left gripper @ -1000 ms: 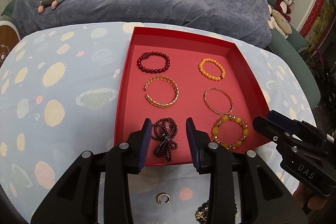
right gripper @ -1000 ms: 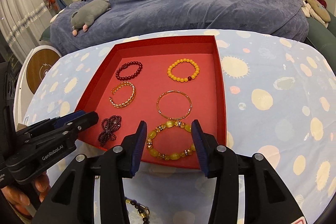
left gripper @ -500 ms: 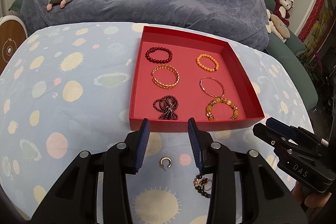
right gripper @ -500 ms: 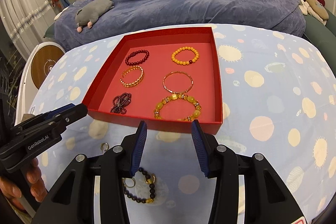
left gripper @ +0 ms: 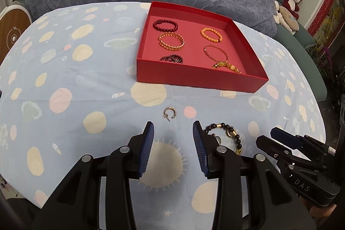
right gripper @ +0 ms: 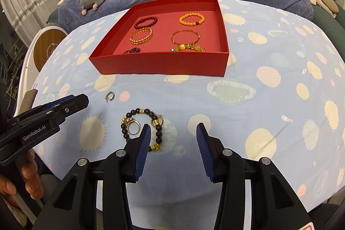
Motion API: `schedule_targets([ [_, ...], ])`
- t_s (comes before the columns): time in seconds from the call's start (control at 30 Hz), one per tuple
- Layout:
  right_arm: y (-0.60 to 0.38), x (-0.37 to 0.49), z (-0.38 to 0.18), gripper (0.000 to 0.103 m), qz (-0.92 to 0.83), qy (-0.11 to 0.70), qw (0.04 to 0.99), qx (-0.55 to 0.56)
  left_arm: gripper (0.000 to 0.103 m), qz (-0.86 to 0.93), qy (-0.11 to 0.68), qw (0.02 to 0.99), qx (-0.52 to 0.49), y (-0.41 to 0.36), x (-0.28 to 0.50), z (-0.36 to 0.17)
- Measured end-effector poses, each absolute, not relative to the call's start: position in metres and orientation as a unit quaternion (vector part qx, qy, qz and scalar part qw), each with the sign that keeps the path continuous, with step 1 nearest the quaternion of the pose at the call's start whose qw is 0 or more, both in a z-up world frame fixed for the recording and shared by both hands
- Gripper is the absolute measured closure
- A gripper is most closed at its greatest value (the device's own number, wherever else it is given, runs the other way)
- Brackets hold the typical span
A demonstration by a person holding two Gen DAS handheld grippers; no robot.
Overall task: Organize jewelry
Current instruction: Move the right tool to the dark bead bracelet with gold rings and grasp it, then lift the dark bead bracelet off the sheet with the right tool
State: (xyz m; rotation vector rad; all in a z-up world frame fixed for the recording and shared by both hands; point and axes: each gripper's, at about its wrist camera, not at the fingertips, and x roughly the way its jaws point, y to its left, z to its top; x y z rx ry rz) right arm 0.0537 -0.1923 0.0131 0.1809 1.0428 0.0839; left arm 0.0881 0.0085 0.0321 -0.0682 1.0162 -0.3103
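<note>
Both grippers have pulled back from the red tray (left gripper: 200, 77) toward the near table edge – left gripper (left gripper: 172, 128) and right gripper (right gripper: 171, 129) each w/ jaws apart, nothing between them. Tray holds 6 bracelets in 2 rows of 3, incl. a dark red bead bracelet (left gripper: 165, 25) and an orange bead bracelet (left gripper: 211, 35). Loose on the spotted tablecloth (left gripper: 64, 70), near side of tray: 1 small open ring (left gripper: 170, 113), 1 black-and-gold bead bracelet (right gripper: 143, 125) – w/ 1 gold ring (right gripper: 133, 127) lying inside its loop.
</note>
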Motion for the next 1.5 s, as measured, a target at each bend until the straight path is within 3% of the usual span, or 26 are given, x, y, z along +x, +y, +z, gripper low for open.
schedule_targets([
  [0.27, -0.173, 0.052, -0.002, 0.063, 0.051, 0.51, 0.856, 0.075, 0.067, -0.135, 0.493, 0.859, -0.034, 0.018, 0.074, 0.022],
  [0.87, -0.161, 0.072, -0.02, 0.095, 0.05, 0.52, 0.851, 0.051, 0.067, -0.121, 0.504, 0.854, -0.045, 0.031, 0.073, 0.009],
  [1.5, -0.183, 0.048, 0.043, 0.095, 0.07, 0.463, 0.878, 0.097, 0.067, -0.131, 0.496, 0.857, -0.042, 0.024, 0.07, 0.019],
])
